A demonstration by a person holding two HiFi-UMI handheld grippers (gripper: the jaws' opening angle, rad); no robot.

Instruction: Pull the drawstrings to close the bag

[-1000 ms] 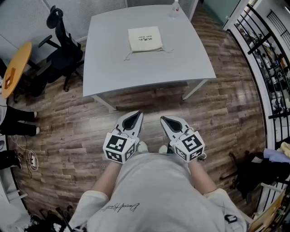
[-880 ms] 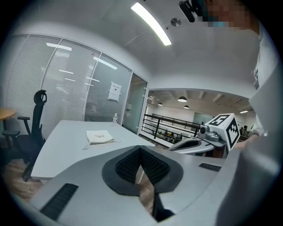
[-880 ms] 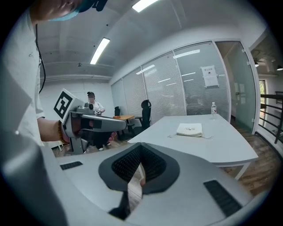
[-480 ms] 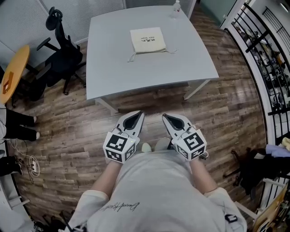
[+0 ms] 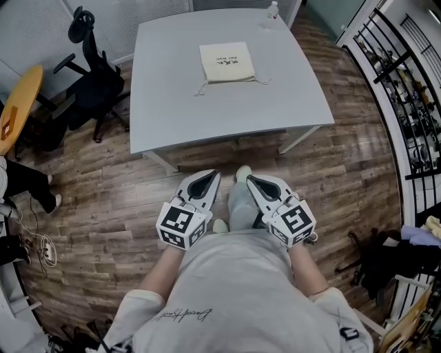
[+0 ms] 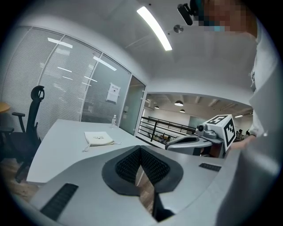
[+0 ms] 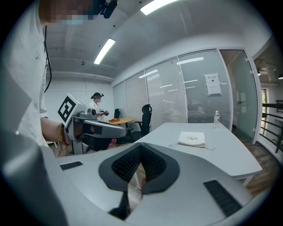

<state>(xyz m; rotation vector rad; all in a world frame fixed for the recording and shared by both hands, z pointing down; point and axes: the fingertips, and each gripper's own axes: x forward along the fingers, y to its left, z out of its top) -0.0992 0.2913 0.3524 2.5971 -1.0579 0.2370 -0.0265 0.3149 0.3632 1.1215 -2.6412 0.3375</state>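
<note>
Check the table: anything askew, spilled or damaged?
Nothing stands out. The bag lies flat on the table, its drawstrings trailing loose at the near corners. The bottle stands upright at the far edge. The left gripper and right gripper are shut, empty, short of the table.

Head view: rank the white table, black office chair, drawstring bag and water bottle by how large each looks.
1. white table
2. black office chair
3. drawstring bag
4. water bottle, tiny at the table's far edge

No two look alike. The chair stands on the floor, farther from the camera, so it may look smaller than it is.
</note>
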